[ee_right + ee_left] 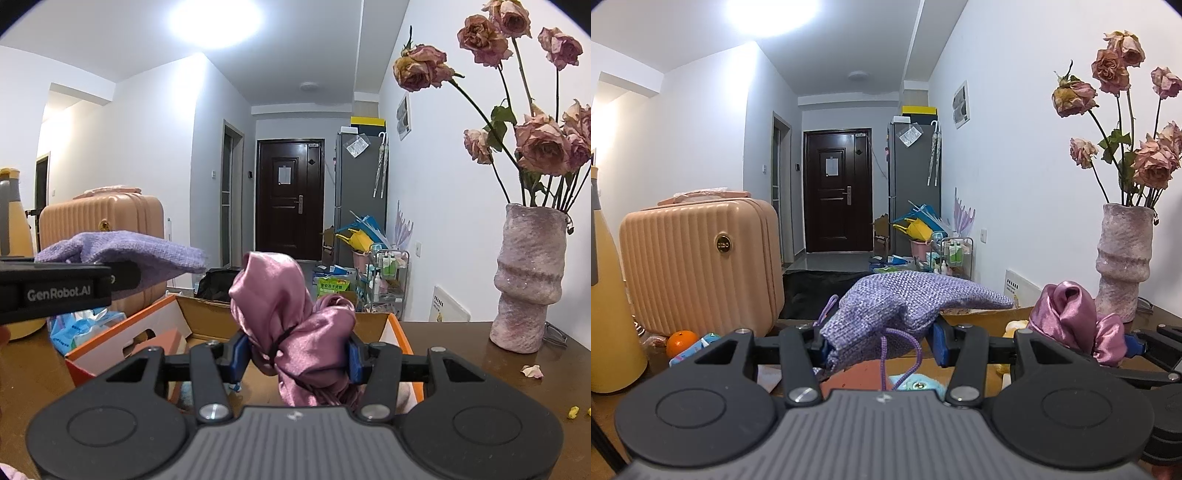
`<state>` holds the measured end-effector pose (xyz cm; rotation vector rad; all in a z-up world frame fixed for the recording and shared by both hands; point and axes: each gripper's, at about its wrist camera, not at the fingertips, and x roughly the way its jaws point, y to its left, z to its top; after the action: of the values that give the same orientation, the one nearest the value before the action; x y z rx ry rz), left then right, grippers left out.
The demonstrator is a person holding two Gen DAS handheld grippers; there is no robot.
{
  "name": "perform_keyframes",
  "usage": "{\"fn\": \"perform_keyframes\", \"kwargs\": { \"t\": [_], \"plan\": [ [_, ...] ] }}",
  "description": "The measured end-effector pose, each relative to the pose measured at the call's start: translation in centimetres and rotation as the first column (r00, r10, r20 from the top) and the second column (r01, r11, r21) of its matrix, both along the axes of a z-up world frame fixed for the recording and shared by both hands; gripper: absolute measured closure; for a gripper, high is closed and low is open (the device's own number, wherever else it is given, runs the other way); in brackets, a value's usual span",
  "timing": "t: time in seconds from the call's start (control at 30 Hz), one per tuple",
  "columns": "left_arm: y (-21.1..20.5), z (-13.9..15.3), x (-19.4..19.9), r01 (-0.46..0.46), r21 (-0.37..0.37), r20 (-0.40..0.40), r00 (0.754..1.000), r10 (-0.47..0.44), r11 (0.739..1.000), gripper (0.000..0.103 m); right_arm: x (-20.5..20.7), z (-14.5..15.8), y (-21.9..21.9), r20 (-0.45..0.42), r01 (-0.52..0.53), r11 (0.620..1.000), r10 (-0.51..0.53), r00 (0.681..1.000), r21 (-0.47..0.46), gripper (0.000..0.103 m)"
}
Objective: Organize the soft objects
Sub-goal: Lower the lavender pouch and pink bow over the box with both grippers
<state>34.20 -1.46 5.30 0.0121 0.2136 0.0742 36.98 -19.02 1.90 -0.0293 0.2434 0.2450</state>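
A lilac woven drawstring pouch [905, 302] hangs between the blue pads of my left gripper [881, 345], which is shut on it; its purple cord [903, 354] dangles below. The same pouch [122, 251] shows at the left of the right wrist view, above the left gripper's black body. My right gripper [295, 356] is shut on a bundle of pink satin cloth [291, 317] tied with a dark band. That satin bundle [1071, 314] also appears at the right of the left wrist view. Both are held above an open cardboard box [162, 321] with orange edges.
A pink ribbed suitcase [698, 262] and a yellow bottle [609, 295] stand at the left, with an orange [681, 341] beside them. A vase [528, 280] of dried roses stands on the brown table [480, 369] at the right. Inside the box lies a light blue plush item [916, 382].
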Motion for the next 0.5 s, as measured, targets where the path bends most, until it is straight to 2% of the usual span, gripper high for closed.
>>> {"fn": "perform_keyframes", "kwargs": {
  "t": [0.5],
  "plan": [
    [0.3, -0.3, 3.6, -0.004, 0.010, -0.027, 1.000, 0.004, 1.000, 0.054, 3.2, -0.1, 1.3, -0.006, -0.017, 1.000, 0.017, 1.000, -0.019, 0.054]
  ]
}}
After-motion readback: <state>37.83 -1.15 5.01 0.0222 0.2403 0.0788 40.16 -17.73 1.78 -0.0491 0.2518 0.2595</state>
